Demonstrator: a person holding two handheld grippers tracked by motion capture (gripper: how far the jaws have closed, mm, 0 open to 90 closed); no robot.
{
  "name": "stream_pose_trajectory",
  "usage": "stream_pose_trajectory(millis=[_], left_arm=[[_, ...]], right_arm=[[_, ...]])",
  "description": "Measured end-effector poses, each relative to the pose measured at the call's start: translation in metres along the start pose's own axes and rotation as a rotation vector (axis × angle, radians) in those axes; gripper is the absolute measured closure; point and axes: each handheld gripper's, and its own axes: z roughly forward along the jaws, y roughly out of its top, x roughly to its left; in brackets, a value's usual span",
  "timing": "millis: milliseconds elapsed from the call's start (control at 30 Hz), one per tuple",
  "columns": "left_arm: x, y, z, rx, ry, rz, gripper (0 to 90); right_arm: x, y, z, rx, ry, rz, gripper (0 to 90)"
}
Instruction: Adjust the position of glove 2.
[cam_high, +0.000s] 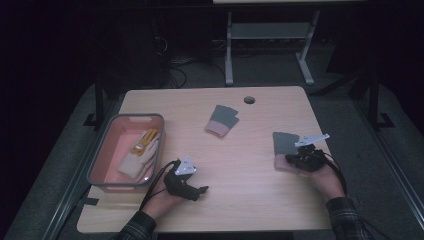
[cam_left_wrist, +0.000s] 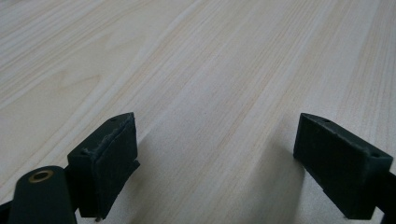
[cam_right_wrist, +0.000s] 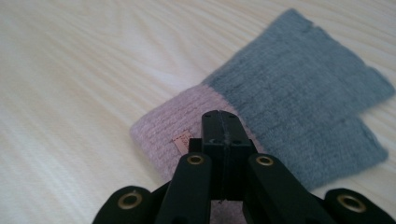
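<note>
item: my right tongs (cam_right_wrist: 219, 122) pressed together, empty, over the near mitten's (cam_right_wrist: 299, 112) pink cuff; left tongs (cam_left_wrist: 217, 154) spread at 7 o'clock; risk: unopened, i shove the mitten across the table (cam_high: 240, 200).

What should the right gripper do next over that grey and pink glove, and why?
Probably open the jaws before going lower. The right gripper is shut with nothing between its jaws and sits just above the pink cuff of the glove, which lies flat on the table. Shut jaws cannot pinch the cuff.

A light wooden table (cam_high: 250, 165) carries a grey-rimmed pink tray (cam_high: 98, 162) and two grey-and-pink gloves (cam_high: 222, 120)
</note>
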Motion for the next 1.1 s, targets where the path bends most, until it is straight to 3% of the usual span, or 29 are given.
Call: stream_pose_trajectory(millis=[267,767,933,1100], left_arm=[[0.0,0.0,0.0,0.0,0.0,0.0,12.8],[0.0,0.0,0.0,0.0,0.002,-0.001,12.7],[-0.001,0.0,0.0,-0.002,0.002,0.0,12.8],[-0.001,0.0,0.0,-0.002,0.002,0.0,12.7]], right_arm=[[0.022,0.002,0.001,0.011,0.07,-0.053,90.0],[0.082,0.015,0.01,0.046,0.205,-0.209,90.0],[0.102,0.016,0.012,0.05,0.267,-0.24,90.0],[0.116,0.016,0.012,0.054,0.295,-0.273,90.0]])
